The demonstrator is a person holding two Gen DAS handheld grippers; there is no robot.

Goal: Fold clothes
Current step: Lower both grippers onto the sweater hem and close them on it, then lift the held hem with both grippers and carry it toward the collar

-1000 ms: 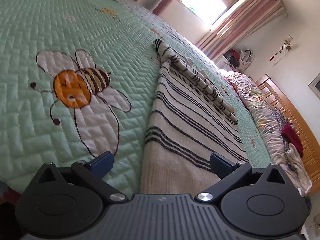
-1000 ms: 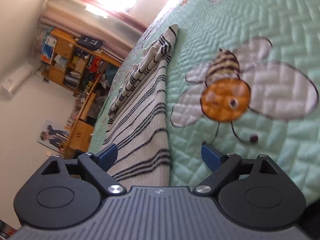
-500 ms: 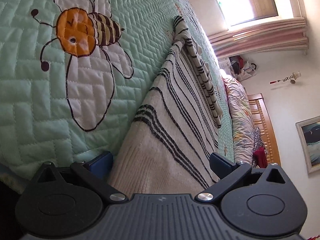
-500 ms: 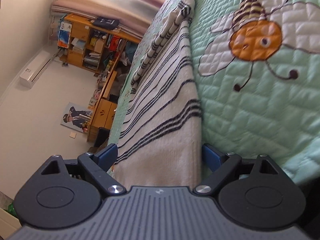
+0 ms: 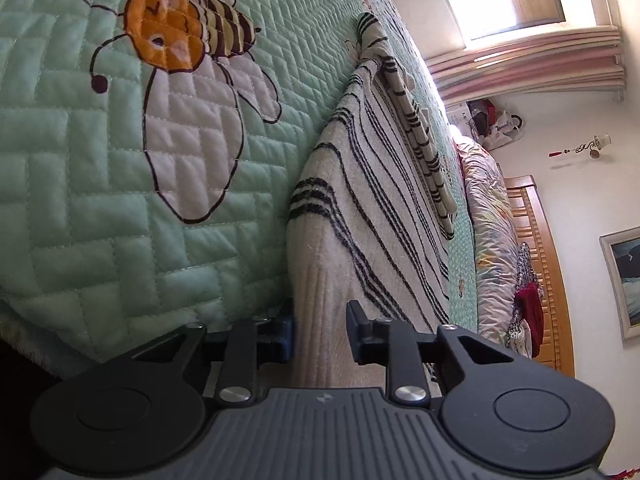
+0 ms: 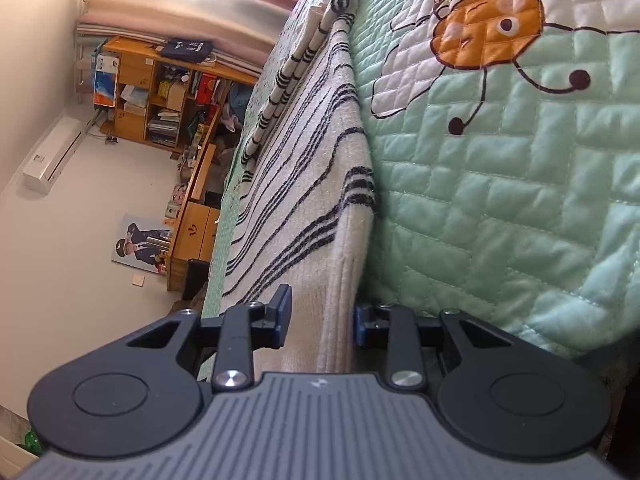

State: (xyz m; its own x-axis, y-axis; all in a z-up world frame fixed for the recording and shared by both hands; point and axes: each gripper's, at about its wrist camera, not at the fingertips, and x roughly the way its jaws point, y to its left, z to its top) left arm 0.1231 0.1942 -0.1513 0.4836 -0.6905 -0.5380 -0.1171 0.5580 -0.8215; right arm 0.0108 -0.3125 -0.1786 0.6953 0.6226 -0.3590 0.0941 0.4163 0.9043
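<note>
The striped sweater point(image 5: 360, 208) lies flat on the bed, on the green quilted bedspread point(image 5: 80, 200), with its ribbed hem at the near edge of the bed. A folded striped sleeve point(image 5: 416, 128) lies on top of the sweater, toward its far end.

The left gripper point(image 5: 320, 334) has its fingers point(image 5: 360, 332) closed on the ribbed hem at one near corner of the sweater. The right gripper point(image 6: 320, 320) has its fingers point(image 6: 282, 316) closed on the ribbed hem point(image 6: 320, 320) at the other near corner.

An embroidered bee point(image 5: 180, 28) on the bedspread sits just beside the sweater's side edge. In the right wrist view, a wooden bookshelf point(image 6: 160, 92) stands well beyond the sweater's far side.
</note>
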